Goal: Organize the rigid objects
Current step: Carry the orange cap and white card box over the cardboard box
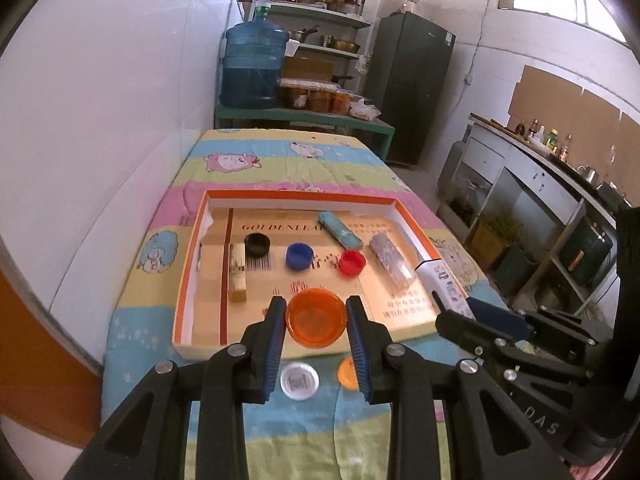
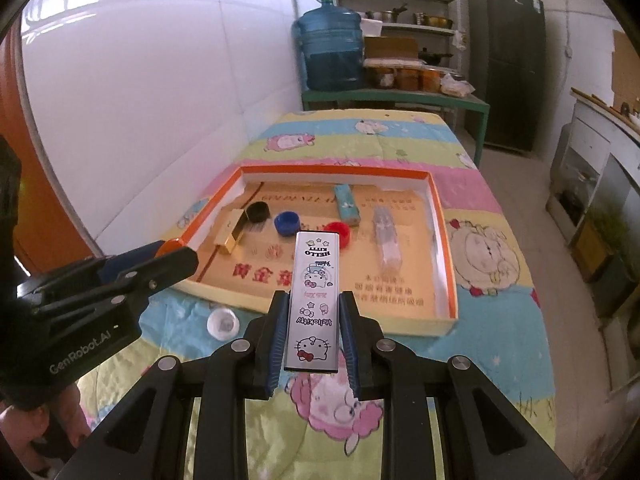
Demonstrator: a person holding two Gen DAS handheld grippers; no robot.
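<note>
- The left gripper (image 1: 316, 334) is closest. Its blue fingers (image 1: 273, 344) press on both sides of an orange cap (image 1: 316, 317), so it is holding the cap. The cap's open side faces up.
- The right gripper (image 2: 312, 336) holds a long white box with cartoon cats (image 2: 314, 300). Its fingers (image 2: 278, 344) squeeze the box from both sides. The box points away from the camera, over the near edge of the tray.
- Under the left gripper, a white cap (image 1: 299, 381) and a small orange cap (image 1: 347, 373) lie on the surface, just in front of the tray. The surface has a bright cartoon blanket (image 1: 280, 156) over it.
- The big flat tray (image 1: 182, 280) has an orange rim. It lies on the blanket.
- In the tray, from left to right, there is a gold box (image 1: 237, 273), a black cap (image 1: 257, 244), a blue cap (image 1: 299, 257) and a red cap (image 1: 352, 263). The caps are apart from each other.
- A shiny see-through tube (image 1: 390, 260) lies to the right of the red cap.
- A light blue box (image 1: 340, 230) lies farther back in the tray.
- Past the surface, a big blue water jug (image 1: 253, 66) stands on a green bench (image 1: 304, 118).
- Behind it are shelves (image 1: 320, 12) with pots and jars, and a dark fridge (image 1: 412, 88).
</note>
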